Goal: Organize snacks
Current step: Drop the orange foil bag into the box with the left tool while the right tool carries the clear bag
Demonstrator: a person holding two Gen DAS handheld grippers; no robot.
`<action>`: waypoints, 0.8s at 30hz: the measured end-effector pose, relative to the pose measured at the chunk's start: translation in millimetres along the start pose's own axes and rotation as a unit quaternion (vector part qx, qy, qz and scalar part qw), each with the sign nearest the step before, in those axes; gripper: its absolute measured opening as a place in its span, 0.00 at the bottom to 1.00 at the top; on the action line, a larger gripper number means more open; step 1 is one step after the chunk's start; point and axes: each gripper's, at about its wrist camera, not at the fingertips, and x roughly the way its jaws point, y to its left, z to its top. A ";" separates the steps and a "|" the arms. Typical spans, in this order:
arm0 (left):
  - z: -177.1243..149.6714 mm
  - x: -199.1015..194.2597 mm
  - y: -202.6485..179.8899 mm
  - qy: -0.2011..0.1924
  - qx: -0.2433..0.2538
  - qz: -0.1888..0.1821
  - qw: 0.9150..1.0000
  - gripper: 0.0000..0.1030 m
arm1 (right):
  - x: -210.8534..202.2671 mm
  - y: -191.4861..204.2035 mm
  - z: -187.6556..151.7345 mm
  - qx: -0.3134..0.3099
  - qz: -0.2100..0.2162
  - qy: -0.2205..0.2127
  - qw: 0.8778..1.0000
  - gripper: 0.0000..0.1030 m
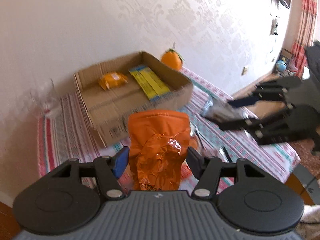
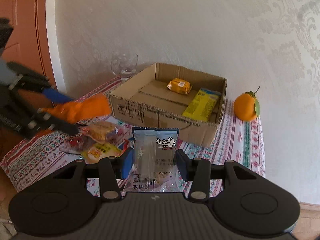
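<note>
My left gripper [image 1: 158, 161] is shut on an orange foil snack bag [image 1: 160, 146], held above the table in front of the open cardboard box [image 1: 104, 124]. The box holds a small orange packet [image 1: 113, 80] and a yellow pack [image 1: 149, 83]. My right gripper [image 2: 154, 163] is shut on a grey-blue clear snack packet [image 2: 154, 156], held in front of the box [image 2: 160, 118]. The right wrist view shows the left gripper [image 2: 60, 112] with the orange bag [image 2: 82, 110] at the left. The left wrist view shows the right gripper [image 1: 236, 113] at the right.
Several loose snack packets [image 2: 100, 138] lie on the patterned tablecloth [image 2: 246, 140] left of the box. A clear glass [image 2: 124, 66] stands behind the box by the wall. An orange fruit [image 2: 246, 106] sits right of the box near the table edge.
</note>
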 end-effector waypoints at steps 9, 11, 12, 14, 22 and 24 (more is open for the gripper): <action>59.6 44.1 43.3 -0.012 -0.022 0.022 0.999 0.59 | 5.8 -8.5 11.0 0.006 -0.008 -0.008 1.000 0.50; 72.2 57.6 53.0 -0.010 -0.031 0.030 0.999 0.59 | 6.2 -10.0 12.7 0.005 -0.009 -0.010 1.000 0.50; 77.3 63.5 57.6 -0.010 -0.034 0.034 0.999 0.59 | 6.7 -11.0 13.7 0.005 -0.011 -0.011 1.000 0.50; 88.1 77.2 67.3 -0.010 -0.047 0.044 0.998 0.59 | 8.3 -14.4 15.9 0.008 -0.011 -0.012 1.000 0.50; 110.8 120.2 93.6 -0.016 -0.107 0.071 0.992 0.68 | 16.3 -20.5 18.5 0.015 -0.017 -0.012 1.000 0.50; 107.4 124.3 94.9 -0.020 -0.112 0.075 0.991 0.70 | 16.7 -20.3 18.1 0.017 -0.017 -0.012 1.000 0.50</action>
